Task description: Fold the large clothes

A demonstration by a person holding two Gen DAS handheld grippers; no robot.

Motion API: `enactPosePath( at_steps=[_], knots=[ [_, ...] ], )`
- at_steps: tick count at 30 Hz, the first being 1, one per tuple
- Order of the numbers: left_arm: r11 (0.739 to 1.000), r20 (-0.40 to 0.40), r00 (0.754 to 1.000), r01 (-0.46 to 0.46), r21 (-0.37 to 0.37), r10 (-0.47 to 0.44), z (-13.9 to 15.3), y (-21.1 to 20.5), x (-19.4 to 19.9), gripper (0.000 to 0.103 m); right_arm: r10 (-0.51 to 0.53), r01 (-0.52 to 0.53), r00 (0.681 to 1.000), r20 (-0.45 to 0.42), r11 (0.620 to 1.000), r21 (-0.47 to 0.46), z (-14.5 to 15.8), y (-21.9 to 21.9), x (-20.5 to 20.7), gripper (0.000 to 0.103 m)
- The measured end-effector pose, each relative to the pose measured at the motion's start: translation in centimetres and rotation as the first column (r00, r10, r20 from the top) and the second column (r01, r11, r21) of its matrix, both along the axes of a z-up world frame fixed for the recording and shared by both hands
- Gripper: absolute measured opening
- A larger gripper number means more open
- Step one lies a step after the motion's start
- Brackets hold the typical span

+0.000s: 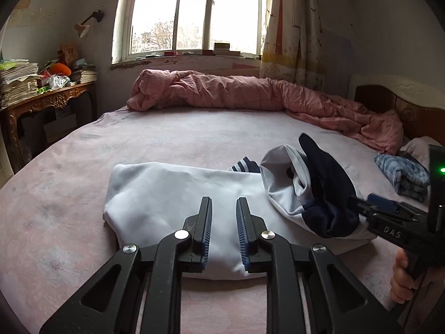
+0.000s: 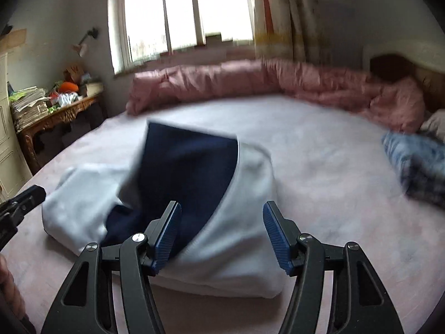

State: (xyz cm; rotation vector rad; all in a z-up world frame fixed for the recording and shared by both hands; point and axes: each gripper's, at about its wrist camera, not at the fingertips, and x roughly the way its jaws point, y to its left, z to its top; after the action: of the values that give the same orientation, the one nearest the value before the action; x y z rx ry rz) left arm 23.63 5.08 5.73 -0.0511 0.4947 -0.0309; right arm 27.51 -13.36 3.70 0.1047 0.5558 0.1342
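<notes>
I had both claws angled down over the bed (image 1: 194, 144). My left claw (image 1: 224, 208) hovered above the near edge of the folded white garment (image 1: 172, 189), its pads a narrow gap apart with nothing pinched between them. My right claw (image 2: 221, 218) stood wide open, its left pad against the garment's navy panel (image 2: 189, 167), without gripping it; from the left camera it came in at four o'clock, its tip at the raised fold, a hand (image 1: 400, 278) on its handle. The garment lay at the centre of the bed, one end humped up at two o'clock of my left claw, with a striped cuff (image 1: 246, 165) peeking out behind. One pink quilt (image 1: 250, 91) ran along the far side at twelve, one folded blue plaid cloth (image 1: 403, 175) lay at three, and one cluttered wooden worktop (image 1: 55, 100) stood at ten. Nothing blocked either claw.
</notes>
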Motion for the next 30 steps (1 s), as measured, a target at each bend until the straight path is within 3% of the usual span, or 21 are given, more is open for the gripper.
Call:
enactPosePath(
  at_steps=[2, 7, 11, 14, 16, 22, 26, 30],
  knots=[
    [1.000, 0.004, 1.000, 0.002, 0.020, -0.002, -0.1, -0.2, 0.0, 0.018, 0.031, -0.030, 0.998, -0.047, 0.999, 0.020, -0.6, 0.1, 0.7, 0.064],
    [0.999, 0.001, 1.000, 0.020, 0.039, -0.020, -0.3, -0.7, 0.0, 0.021, 0.036, -0.037, 0.998, -0.044, 0.998, -0.042, -1.0, 1.6, 1.1, 0.081],
    [0.999, -0.006, 1.000, 0.023, 0.032, -0.023, -0.5, -0.7, 0.0, 0.025, 0.026, -0.029, 0.998, -0.052, 0.998, -0.054, -1.5, 1.5, 1.1, 0.087],
    [0.999, -0.003, 1.000, 0.015, 0.032, -0.015, -0.6, -0.5, 0.0, 0.038, 0.025, -0.028, 0.997, -0.073, 0.999, -0.038, -1.9, 1.0, 1.4, 0.093],
    [0.999, 0.005, 1.000, 0.004, 0.033, -0.004, -0.5, -0.4, -0.1, 0.057, 0.008, -0.013, 0.996, -0.092, 0.999, -0.047, -2.1, 1.0, 1.8, 0.103],
    [1.000, -0.013, 1.000, -0.019, -0.005, 0.019, -0.7, 0.6, 0.3, 0.098, 0.017, -0.019, 0.993, -0.120, 1.000, -0.015, -2.5, 0.6, 2.2, 0.103],
    [0.997, -0.069, 0.997, -0.037, -0.064, 0.032, -1.7, 2.2, 1.2, 0.103, 0.010, -0.011, 0.998, -0.070, 1.000, -0.014, -1.7, 0.5, 1.3, 0.103],
    [0.976, -0.176, 0.983, -0.085, -0.203, 0.049, -3.2, 4.9, 2.7, 0.103, 0.023, -0.021, 0.999, 0.035, 0.998, -0.051, 0.0, 0.8, -1.0, 0.103]
  ],
)
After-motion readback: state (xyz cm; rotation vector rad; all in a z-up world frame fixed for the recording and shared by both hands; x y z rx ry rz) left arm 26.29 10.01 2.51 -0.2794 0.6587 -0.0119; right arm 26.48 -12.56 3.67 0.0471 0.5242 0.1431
